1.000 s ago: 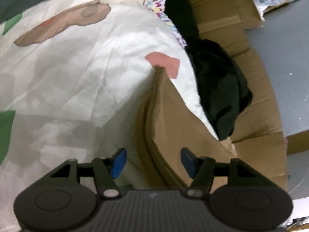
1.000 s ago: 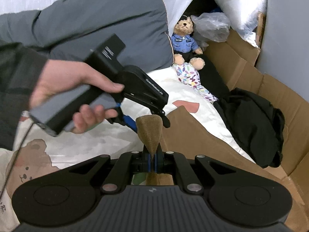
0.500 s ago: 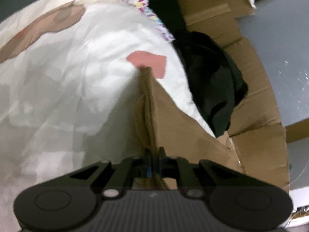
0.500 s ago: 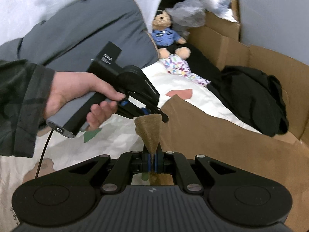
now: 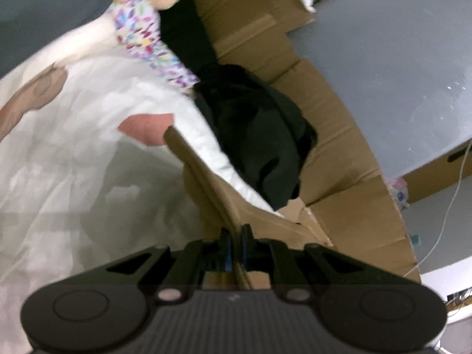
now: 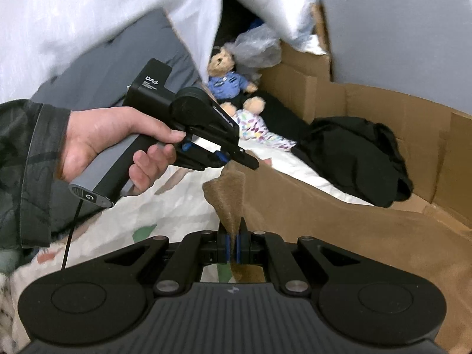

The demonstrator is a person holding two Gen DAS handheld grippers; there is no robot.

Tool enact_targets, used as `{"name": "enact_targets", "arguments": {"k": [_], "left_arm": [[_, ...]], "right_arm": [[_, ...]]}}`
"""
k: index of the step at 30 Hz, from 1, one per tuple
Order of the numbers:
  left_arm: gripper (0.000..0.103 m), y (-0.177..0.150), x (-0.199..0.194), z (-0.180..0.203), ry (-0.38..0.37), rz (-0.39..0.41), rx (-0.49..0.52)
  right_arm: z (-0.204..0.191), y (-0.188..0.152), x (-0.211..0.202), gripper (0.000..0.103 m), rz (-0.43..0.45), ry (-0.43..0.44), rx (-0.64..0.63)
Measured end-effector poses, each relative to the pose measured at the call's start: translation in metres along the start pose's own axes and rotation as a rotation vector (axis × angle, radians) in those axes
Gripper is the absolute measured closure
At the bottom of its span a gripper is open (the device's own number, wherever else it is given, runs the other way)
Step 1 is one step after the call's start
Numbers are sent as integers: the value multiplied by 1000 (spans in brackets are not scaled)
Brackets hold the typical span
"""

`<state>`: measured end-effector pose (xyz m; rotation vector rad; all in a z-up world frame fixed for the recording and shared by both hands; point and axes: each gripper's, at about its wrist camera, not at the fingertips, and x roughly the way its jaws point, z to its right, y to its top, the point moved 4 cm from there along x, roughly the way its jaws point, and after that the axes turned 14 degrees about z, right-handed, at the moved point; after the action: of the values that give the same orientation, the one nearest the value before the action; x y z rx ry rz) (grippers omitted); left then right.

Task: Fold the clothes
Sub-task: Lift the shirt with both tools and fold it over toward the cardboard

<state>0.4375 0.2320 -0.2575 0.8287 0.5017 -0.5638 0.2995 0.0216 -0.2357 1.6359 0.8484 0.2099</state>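
Note:
A brown garment (image 5: 206, 174) lies over the white printed sheet (image 5: 73, 153), with its near edge lifted. My left gripper (image 5: 234, 247) is shut on a fold of that edge, which runs away from the jaws as a raised ridge. In the right wrist view the same brown garment (image 6: 339, 218) spreads to the right. My right gripper (image 6: 233, 249) is shut on a pointed corner of it that stands up from the blue pads. A hand (image 6: 112, 141) holds the left gripper (image 6: 228, 160) just beyond that corner, pinching the cloth beside it.
A crumpled black garment (image 6: 357, 153) lies against the cardboard wall (image 6: 407, 115) on the right. A teddy bear in a blue shirt (image 6: 227, 79) sits at the back beside a patterned cloth (image 6: 256, 126). Grey bedding (image 6: 132, 59) and white pillows (image 6: 88, 8) fill the far left.
My left gripper went from open around the brown fold to shut on it, then rose with the cloth. The right gripper kept its hold on the corner and shifted sideways while rolling.

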Motion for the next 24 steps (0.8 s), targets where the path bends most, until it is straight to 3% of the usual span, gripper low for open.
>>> {"name": "enact_targets", "arguments": {"k": [11, 24], "left_arm": [[96, 3, -3, 57, -20, -10, 84], [96, -31, 43, 150, -41, -69, 262]], "right_arm": [[20, 13, -41, 99, 96, -73, 126], [78, -5, -80, 99, 196, -141, 367]]}}
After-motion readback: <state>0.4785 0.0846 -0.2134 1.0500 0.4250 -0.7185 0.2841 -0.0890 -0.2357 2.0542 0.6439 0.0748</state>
